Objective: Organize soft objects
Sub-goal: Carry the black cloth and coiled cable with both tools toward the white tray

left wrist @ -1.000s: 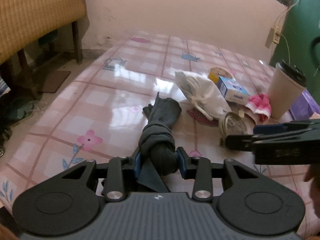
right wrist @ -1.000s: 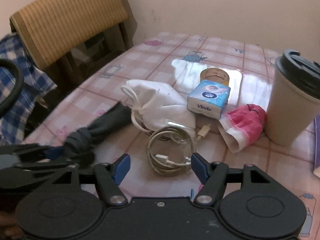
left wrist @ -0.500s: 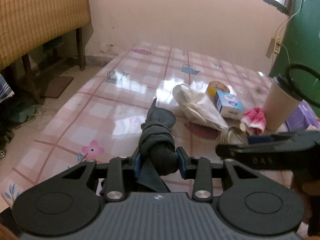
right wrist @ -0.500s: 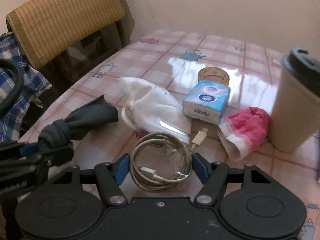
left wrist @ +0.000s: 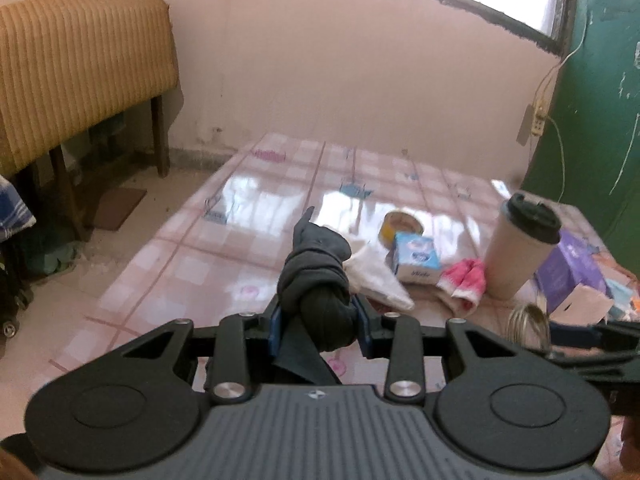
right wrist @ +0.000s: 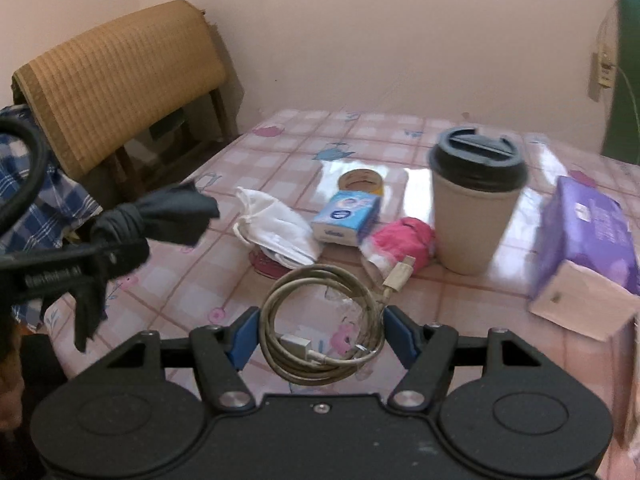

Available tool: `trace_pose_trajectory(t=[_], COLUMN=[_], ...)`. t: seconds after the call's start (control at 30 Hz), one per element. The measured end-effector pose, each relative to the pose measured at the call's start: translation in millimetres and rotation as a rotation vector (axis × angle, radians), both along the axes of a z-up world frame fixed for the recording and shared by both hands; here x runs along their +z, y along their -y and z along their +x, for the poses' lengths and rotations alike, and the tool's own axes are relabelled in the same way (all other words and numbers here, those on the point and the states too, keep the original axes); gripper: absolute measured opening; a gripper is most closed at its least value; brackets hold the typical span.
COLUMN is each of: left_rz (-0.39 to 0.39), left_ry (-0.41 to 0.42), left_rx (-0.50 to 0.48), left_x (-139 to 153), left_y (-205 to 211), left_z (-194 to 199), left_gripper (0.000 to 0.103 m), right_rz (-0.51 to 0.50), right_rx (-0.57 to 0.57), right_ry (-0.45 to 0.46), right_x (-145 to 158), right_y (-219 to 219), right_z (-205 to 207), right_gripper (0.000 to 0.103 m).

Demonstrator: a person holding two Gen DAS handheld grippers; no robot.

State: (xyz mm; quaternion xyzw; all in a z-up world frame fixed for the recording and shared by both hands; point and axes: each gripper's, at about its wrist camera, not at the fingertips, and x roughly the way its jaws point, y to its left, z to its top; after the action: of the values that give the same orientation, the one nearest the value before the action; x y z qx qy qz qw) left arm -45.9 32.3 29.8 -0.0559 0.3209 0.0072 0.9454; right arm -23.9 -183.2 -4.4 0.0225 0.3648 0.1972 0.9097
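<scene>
Left wrist view: the left gripper (left wrist: 318,322) has its fingers (left wrist: 275,322) drawn in tight on a knotted dark grey cloth (left wrist: 316,280), held above the tabletop (left wrist: 248,216). The cloth is one bundle, twisted into a thick knot at the pads, with one end fanning forward and the other hanging under the fingers. The tabletop's left edge runs beside bare floor, and a wide stretch of pink checked surface lies free on the left and at the far end. The clutter sits to the right: one white pouch (left wrist: 378,280), one tape roll (left wrist: 402,226), one small blue box (left wrist: 416,260), one pink sock (left wrist: 464,284), one lidded paper cup (left wrist: 520,252) and one purple box (left wrist: 568,272).

Right wrist view: the right gripper (right wrist: 322,334) has its fingers (right wrist: 242,338) spread wide, both pads against the sides of one coiled white cable (right wrist: 320,324), which is lifted clear of the tabletop (right wrist: 288,152). The grey cloth (right wrist: 168,216) hangs at the left in the other gripper, over the tabletop's left edge, with a chair (right wrist: 120,76) just beyond. Ahead stand the pouch (right wrist: 276,228), blue box (right wrist: 346,212), tape roll (right wrist: 360,180), pink sock (right wrist: 404,240), cup (right wrist: 476,204) and purple box (right wrist: 588,232). Free surface lies at the far end, behind the cup.
</scene>
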Motion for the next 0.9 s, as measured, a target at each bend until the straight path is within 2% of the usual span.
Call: trace_pose_trajectory(t=[0.57, 0.9], left_rz=[0.039, 0.045], left_ry=[-0.016, -0.018], left_rx=[-0.078, -0.104], left_x=[6.9, 13.2], left_y=[50.1, 76.4], left_z=[5.9, 14.8], left_gripper=[0.037, 0.037], right_rz=[0.02, 0.024], right_rx=[-0.049, -0.086], right_ry=[0.098, 0.114], right_x=[35.0, 46.8], right_y=[30.3, 43.5], right_z=[-25.3, -27.3], right_gripper=[0.08, 0.08])
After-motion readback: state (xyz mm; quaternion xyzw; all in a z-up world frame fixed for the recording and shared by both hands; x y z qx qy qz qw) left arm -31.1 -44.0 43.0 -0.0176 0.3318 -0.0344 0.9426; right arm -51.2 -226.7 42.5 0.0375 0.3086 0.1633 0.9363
